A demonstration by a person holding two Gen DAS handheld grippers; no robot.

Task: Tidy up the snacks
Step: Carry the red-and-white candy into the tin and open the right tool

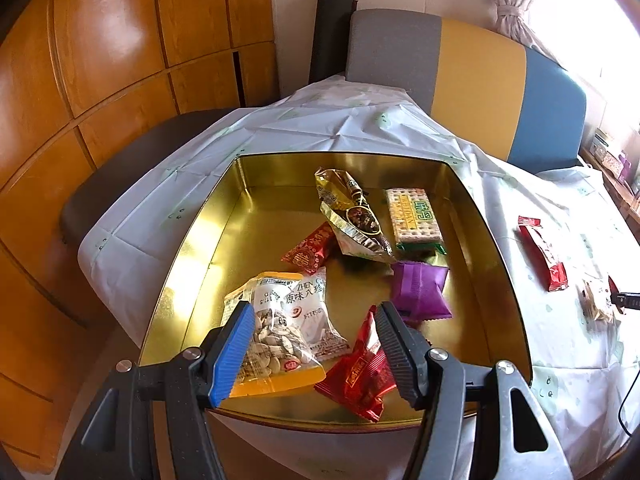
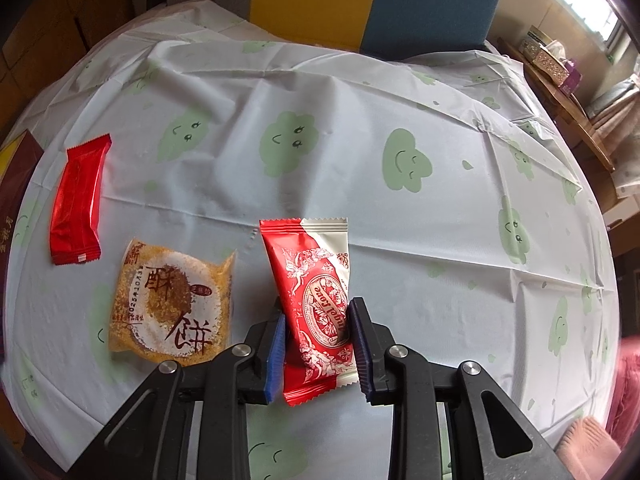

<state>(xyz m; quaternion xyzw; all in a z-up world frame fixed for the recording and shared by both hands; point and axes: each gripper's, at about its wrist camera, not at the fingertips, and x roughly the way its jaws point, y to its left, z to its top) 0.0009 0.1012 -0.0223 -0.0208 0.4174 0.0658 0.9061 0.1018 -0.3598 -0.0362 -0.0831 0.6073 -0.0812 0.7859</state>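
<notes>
In the left wrist view a gold tin (image 1: 192, 248) holds several snacks: a seed bag (image 1: 288, 320), a red packet (image 1: 360, 376), a purple packet (image 1: 420, 288), a cracker pack (image 1: 414, 216) and a gold pouch (image 1: 352, 216). My left gripper (image 1: 316, 312) hovers open above the tin's near side, nothing between its fingers. In the right wrist view my right gripper (image 2: 318, 320) is shut on a red and white wafer packet (image 2: 316, 292), held upright over the tablecloth. A pastry packet (image 2: 172, 308) and a plain red packet (image 2: 78, 200) lie to its left.
A white tablecloth with green clouds (image 2: 360, 120) covers the table. A grey, yellow and blue chair back (image 1: 472, 80) stands behind the table. Wooden cabinets (image 1: 100, 60) line the left. A dark box edge (image 2: 16, 176) lies at the far left of the right wrist view.
</notes>
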